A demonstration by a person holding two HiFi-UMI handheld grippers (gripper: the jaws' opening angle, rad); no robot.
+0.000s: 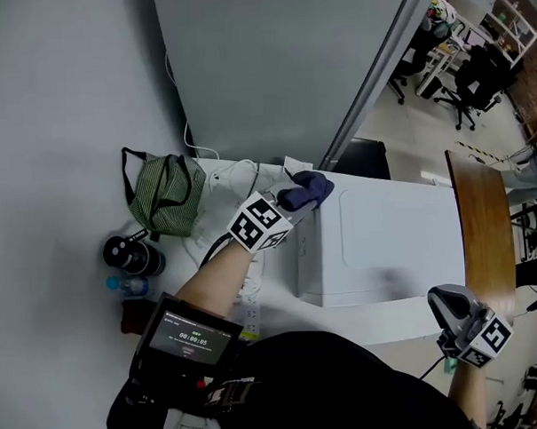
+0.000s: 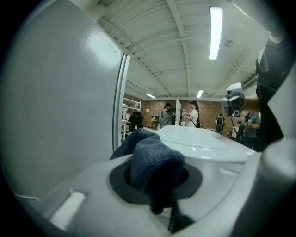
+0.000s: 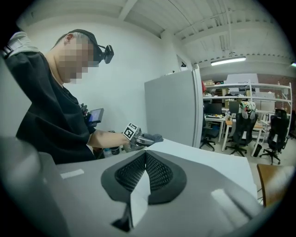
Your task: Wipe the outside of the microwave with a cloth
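Observation:
The white microwave (image 1: 394, 239) lies below me with its flat top showing. My left gripper (image 1: 303, 199) is shut on a dark blue cloth (image 1: 310, 189) and rests at the top's far left corner. In the left gripper view the cloth (image 2: 155, 162) bulges out from between the jaws, with the microwave top (image 2: 203, 139) stretching beyond it. My right gripper (image 1: 443, 304) hangs off the near right corner of the microwave. In the right gripper view its pads (image 3: 157, 173) meet with nothing between them, and the left gripper (image 3: 148, 137) with the cloth (image 3: 156, 137) shows at the far edge.
A green striped bag (image 1: 167, 194), a black jar (image 1: 128, 253) and a water bottle (image 1: 128, 285) sit left of the microwave among white cables. A grey partition (image 1: 271, 67) stands behind. A wooden tabletop (image 1: 482, 218) is at the right, office chairs (image 1: 476, 80) beyond.

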